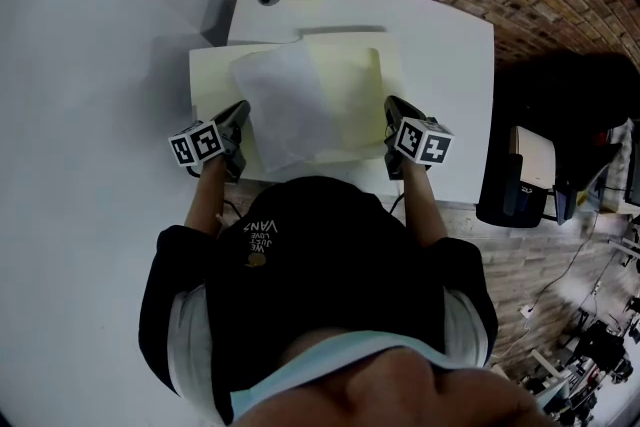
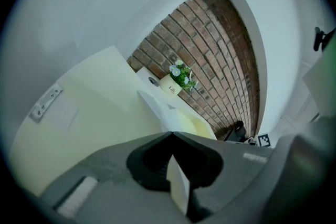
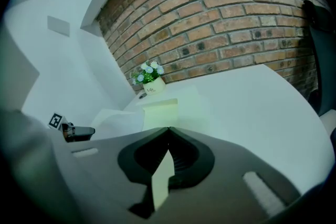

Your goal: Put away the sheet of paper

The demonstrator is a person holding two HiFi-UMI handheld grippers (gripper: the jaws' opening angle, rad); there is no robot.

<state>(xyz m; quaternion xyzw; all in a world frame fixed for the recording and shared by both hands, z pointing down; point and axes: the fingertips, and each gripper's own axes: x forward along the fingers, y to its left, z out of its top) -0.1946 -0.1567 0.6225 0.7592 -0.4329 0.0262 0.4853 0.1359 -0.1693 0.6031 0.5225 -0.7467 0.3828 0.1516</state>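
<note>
Pinching opposite edges of the thin pale-yellow folder (image 1: 355,95), left gripper (image 1: 242,109) and right gripper (image 1: 392,103) are closed.

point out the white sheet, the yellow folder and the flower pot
white sheet (image 1: 285,105): head view, middle of the sheet
yellow folder (image 1: 350,90): head view, bare inside right of the sheet
flower pot (image 3: 152,89): right gripper view, front of the white pot

The person wears a black top (image 1: 330,275) with pale lettering (image 1: 260,231) on the chest and pale sleeve panels. The left claw (image 1: 242,107) and right claw (image 1: 390,103) are dark grey, each bearing a cube of black-and-white square markers.
</note>
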